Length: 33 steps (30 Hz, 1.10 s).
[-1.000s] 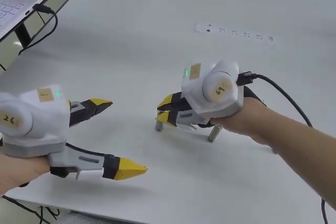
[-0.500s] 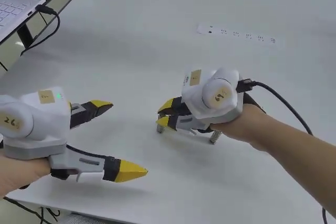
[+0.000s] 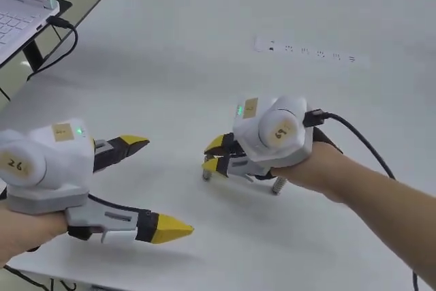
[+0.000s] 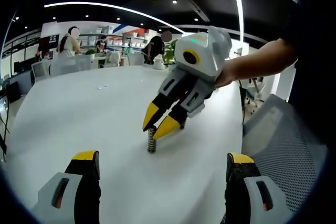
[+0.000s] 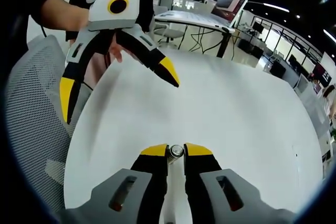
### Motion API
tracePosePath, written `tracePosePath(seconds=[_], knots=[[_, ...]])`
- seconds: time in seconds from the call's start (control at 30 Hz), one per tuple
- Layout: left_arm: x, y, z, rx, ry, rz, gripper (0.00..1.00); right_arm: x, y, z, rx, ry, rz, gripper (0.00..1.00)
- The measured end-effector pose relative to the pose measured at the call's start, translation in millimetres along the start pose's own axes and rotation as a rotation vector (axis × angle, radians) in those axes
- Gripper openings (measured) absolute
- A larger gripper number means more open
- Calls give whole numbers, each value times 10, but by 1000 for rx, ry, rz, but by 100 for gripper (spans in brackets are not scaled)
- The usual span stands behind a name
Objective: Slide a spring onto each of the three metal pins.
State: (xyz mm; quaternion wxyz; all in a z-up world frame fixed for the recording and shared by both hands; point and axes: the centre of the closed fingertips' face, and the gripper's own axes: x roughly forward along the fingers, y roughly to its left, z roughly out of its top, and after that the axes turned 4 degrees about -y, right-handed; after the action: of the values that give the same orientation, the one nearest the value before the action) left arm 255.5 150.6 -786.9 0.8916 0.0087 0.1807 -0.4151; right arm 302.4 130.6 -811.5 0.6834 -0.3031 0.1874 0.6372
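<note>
In the head view my right gripper (image 3: 215, 155) reaches left with its yellow jaws shut on a small upright spring (image 3: 206, 174) on the white table (image 3: 170, 66). In the right gripper view the spring's top (image 5: 176, 151) sits between the fingertips (image 5: 155, 150) of my right gripper (image 5: 176, 150). A second upright spring (image 3: 277, 185) stands under the right hand. My left gripper (image 3: 155, 186) hovers open at the lower left, holding nothing. From the left gripper view, the right gripper (image 4: 159, 122) pinches the spring (image 4: 151, 142) beyond my left gripper (image 4: 163, 157).
A white power strip (image 3: 305, 51) lies flat farther back on the table. A laptop (image 3: 20, 1) and its black cable (image 3: 63, 28) sit off the table's left edge. The right gripper's cable (image 3: 357, 135) trails right. A mesh chair (image 4: 286, 145) stands beside the table.
The right gripper has stayed at the spring, dipping slightly. The left gripper holds about the same place, open. The head camera has shifted a little.
</note>
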Motion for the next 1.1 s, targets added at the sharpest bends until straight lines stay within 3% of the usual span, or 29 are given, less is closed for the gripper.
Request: tracePosePath(seconds=[0.5, 0.7, 0.87, 1.1], knots=[[-68, -5, 58, 13, -4, 15, 98, -6, 5, 71, 5, -12, -10, 12], [-34, -62, 121, 30, -1, 9, 98, -62, 14, 104, 18, -27, -21, 15], [19, -118, 189, 45, 0, -2, 98, -183, -32, 170, 55, -68, -56, 20], [84, -117, 253, 54, 3, -3, 98, -473, -80, 133, 121, -127, -105, 29]])
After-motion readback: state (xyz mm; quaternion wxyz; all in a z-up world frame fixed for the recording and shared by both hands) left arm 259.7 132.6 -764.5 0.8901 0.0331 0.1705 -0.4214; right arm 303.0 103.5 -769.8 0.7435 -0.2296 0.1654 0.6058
